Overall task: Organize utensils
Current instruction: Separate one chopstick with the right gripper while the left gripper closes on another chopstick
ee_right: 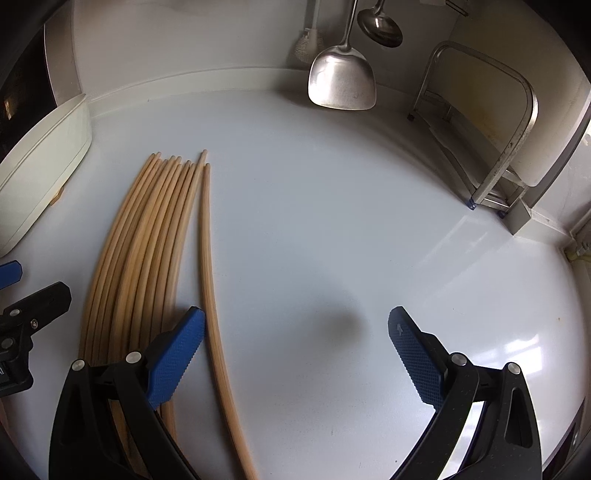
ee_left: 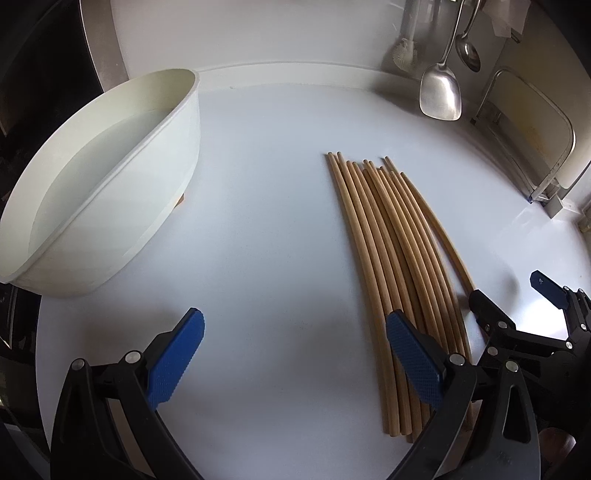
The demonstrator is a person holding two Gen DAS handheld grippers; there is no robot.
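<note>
The white tub (ee_left: 110,177) sits ahead and left of the left gripper (ee_left: 295,354), jaws wide, nothing held. The chopsticks (ee_left: 391,258) lie flat on the counter (ee_left: 266,221) by its right finger (1 stick slightly apart). Right gripper (ee_right: 295,354): wide, nothing held, the bundle under its left finger.

A home kitchen: steel spatula (ee_right: 341,83) and ladle (ee_right: 380,24) hang above a white counter (ee_right: 332,221).
</note>
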